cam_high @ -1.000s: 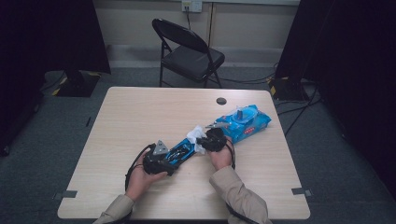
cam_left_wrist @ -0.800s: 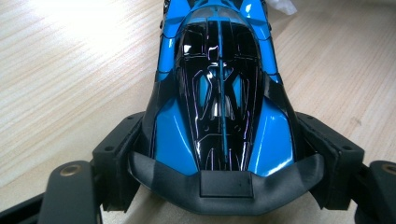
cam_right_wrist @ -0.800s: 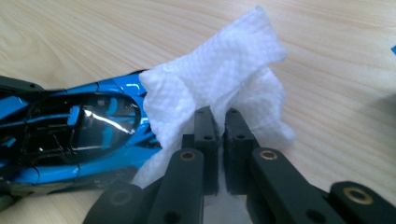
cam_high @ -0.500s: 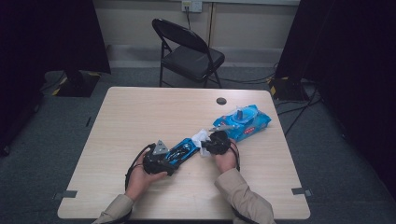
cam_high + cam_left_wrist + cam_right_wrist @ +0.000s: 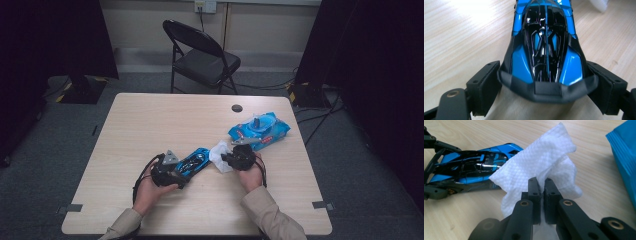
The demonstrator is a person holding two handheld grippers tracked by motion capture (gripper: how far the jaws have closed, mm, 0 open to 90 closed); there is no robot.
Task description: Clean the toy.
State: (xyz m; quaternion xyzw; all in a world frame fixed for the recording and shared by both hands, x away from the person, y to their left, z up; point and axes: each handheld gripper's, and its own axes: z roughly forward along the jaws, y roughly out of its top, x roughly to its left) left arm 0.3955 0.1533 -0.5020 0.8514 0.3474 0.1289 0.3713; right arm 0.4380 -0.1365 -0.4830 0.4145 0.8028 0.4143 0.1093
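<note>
Glossy blue-and-black toy car (image 5: 545,47) on pale wooden desk (image 5: 150,125), tail between left hand-held gripper (image 5: 546,86), jaws just widened. Right hand-held gripper (image 5: 540,185) pinching white wet wipe (image 5: 536,167). Risk: loosened car sliding under wiping.

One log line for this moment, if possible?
left gripper: holds toy car | right gripper: shut on wipe | wipe pack: table

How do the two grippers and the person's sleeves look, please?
Both the left gripper and the right gripper are black, each with a grey three-cornered plate on top and a dark trailing cable. Their black jaws carry flat pads and brass-coloured pivot pins. The person wears light beige long sleeves.
</note>
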